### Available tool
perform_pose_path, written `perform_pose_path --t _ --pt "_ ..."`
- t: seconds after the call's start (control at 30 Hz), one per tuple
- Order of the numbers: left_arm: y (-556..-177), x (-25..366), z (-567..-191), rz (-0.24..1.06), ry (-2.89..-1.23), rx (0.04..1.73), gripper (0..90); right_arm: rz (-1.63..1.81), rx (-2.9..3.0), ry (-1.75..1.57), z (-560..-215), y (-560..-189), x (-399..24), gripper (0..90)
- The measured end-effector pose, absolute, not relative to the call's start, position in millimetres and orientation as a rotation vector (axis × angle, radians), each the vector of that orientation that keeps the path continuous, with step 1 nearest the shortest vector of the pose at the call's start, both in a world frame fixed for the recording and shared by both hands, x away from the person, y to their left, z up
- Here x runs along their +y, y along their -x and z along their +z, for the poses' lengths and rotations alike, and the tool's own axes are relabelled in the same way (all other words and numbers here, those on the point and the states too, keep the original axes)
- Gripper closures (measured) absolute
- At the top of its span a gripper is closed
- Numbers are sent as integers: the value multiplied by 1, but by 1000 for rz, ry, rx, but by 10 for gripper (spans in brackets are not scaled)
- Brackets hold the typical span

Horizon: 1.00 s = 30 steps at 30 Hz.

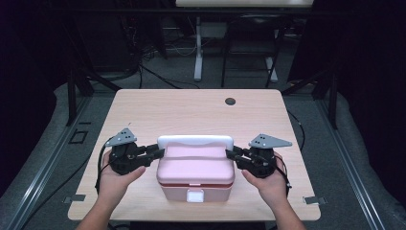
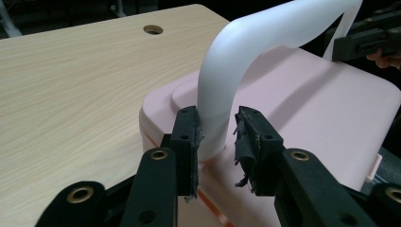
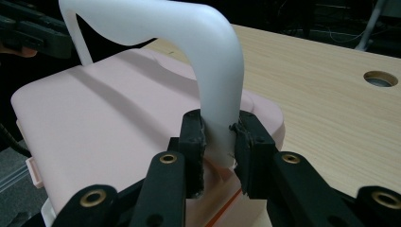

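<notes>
The left hand-held gripper (image 2: 217, 137) has its jaws set around the left foot of the white handle (image 2: 246, 56); one pad touches it, the other stands off with a gap, so nothing is clamped. The right hand-held gripper (image 3: 218, 142) is closed on the handle's right foot, both pads pressed against it. The handle stands upright over the lid of the pink box (image 1: 195, 173), which sits on the wooden surface (image 1: 191, 110) near its front edge, about midway between the left and right edges. A round hole (image 1: 230, 101) lies toward the surface's far edge.
</notes>
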State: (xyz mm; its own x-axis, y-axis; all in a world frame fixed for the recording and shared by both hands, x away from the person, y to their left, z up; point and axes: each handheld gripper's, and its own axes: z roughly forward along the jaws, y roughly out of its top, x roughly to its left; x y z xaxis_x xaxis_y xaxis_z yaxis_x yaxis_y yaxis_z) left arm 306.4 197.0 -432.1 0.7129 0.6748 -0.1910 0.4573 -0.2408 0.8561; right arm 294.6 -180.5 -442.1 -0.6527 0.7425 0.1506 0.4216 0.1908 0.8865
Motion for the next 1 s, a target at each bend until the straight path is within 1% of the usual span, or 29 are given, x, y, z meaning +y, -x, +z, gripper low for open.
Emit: perform_pose_path --t 0.33,0.5,0.67,1.0 --pt "-293 212 -434 265 -1909 882 800 1462 2149 -1109 -439 -296 -181 736" --pt "-287 216 -437 265 -1921 886 871 1465 2147 -1116 -438 -296 -181 737" --pt "-283 219 -442 255 -1941 884 894 1468 2146 -1115 -438 -296 -181 736" --pt "-276 221 -455 221 -1963 904 897 1464 2148 -1113 -437 -296 -181 736"
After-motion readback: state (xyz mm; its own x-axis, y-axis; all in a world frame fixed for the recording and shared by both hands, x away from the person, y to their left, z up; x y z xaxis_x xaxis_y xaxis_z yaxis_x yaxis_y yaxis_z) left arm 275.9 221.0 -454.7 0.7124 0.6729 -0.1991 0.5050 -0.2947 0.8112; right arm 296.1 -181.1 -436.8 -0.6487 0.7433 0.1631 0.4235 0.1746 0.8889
